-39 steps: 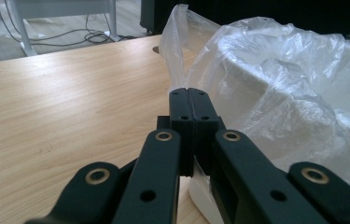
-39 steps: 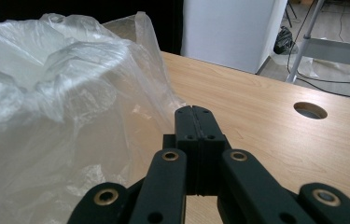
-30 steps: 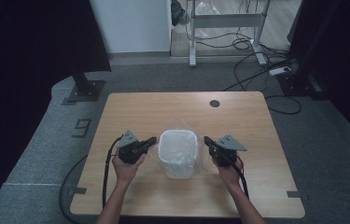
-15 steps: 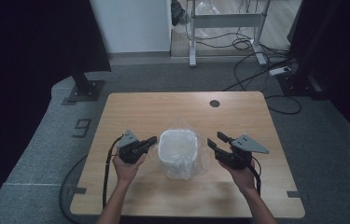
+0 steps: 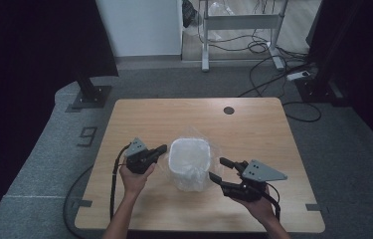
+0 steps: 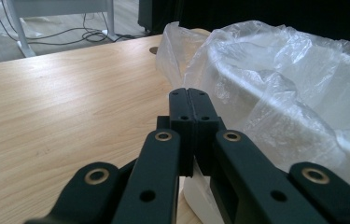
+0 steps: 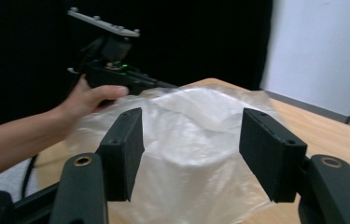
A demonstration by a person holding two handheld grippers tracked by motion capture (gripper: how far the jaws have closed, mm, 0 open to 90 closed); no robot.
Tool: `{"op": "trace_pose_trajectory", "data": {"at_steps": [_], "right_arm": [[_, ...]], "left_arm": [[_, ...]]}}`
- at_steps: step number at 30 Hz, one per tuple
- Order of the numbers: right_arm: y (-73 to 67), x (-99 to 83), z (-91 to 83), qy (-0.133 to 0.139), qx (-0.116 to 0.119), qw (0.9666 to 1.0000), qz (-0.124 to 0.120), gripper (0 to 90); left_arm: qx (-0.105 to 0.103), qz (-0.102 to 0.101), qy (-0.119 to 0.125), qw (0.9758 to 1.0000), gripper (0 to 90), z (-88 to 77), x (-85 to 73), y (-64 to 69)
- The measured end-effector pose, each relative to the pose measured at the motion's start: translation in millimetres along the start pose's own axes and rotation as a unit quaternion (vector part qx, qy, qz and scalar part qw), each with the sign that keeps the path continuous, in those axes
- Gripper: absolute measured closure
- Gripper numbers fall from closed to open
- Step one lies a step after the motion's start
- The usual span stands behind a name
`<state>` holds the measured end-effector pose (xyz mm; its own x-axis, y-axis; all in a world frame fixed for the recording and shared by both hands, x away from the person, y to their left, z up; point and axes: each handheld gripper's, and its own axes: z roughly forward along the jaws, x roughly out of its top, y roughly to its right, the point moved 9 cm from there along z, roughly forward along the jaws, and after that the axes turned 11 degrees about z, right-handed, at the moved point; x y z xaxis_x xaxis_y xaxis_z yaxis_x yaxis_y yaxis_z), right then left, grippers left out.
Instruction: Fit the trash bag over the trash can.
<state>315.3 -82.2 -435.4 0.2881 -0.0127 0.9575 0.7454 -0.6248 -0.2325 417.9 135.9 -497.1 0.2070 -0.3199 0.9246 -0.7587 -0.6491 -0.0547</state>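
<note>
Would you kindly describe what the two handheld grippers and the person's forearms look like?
Both the left gripper and the right gripper are black, with two flat rectangular jaws on brass-riveted linkages. Each carries a grey three-cornered plate on top and trails a black cable. The forearms are bare, with no sleeves or gloves in view.

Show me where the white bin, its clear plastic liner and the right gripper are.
white bin (image 5: 190,158): high view, inside of its lined opening.
clear plastic liner (image 6: 275,79): left gripper view, crinkled film over the rim.
right gripper (image 5: 219,169): high view, midway between its open fingertips.
</note>
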Motion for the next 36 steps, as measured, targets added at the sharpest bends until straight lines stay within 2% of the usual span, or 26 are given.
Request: {"op": "trace_pose_trajectory", "data": {"at_steps": [5,9,11,17,19,24,26,31,34,36], "right_arm": [[-12.6,-3.9,-4.6,-0.012,0.022,0.9997,-0.005,37.2],[-19.5,-7.5,-3.3,-0.02,0.035,0.9992,-0.004,35.5],[-26.6,-12.4,0.0,-0.03,0.05,0.9983,-0.005,34.2],[-33.6,-22.6,12.2,-0.049,0.056,0.9971,-0.017,33.3],[-33.1,-23.4,16.8,-0.049,0.048,0.9972,-0.029,39.7],[-36.6,-24.0,20.4,-0.044,0.068,0.9956,-0.047,77.4],[-37.4,-26.0,19.5,-0.039,0.075,0.9954,-0.047,84.9],[-34.0,-44.1,19.4,-0.058,0.095,0.993,-0.041,88.0],[-31.9,-59.8,22.9,-0.081,0.091,0.9912,-0.052,88.1],[-29.4,-67.5,25.9,-0.088,0.092,0.9907,-0.049,88.2]], "left_arm": [[0.0,0.0,0.0,1.0,90.0,0.5,0.6,0.7],[0.0,-0.001,-0.001,1.0,90.0,1.3,0.4,0.8],[0.0,-0.001,-0.001,1.0,90.0,2.1,0.4,0.9],[0.0,-0.001,-0.003,1.0,90.0,3.4,-0.7,0.8],[0.0,-0.002,-0.003,1.0,90.0,3.6,-1.0,0.9],[0.001,-0.005,-0.006,1.0,90.0,3.2,-3.7,-0.1],[0.002,-0.006,-0.005,1.0,90.0,2.6,-4.1,-1.2],[0.004,-0.007,-0.006,0.9999,90.0,2.2,-4.6,-2.5],[0.005,-0.009,-0.01,0.9999,90.0,3.4,-6.1,-3.6],[0.005,-0.01,-0.011,0.9999,90.0,4.5,-6.7,-3.7]]}}
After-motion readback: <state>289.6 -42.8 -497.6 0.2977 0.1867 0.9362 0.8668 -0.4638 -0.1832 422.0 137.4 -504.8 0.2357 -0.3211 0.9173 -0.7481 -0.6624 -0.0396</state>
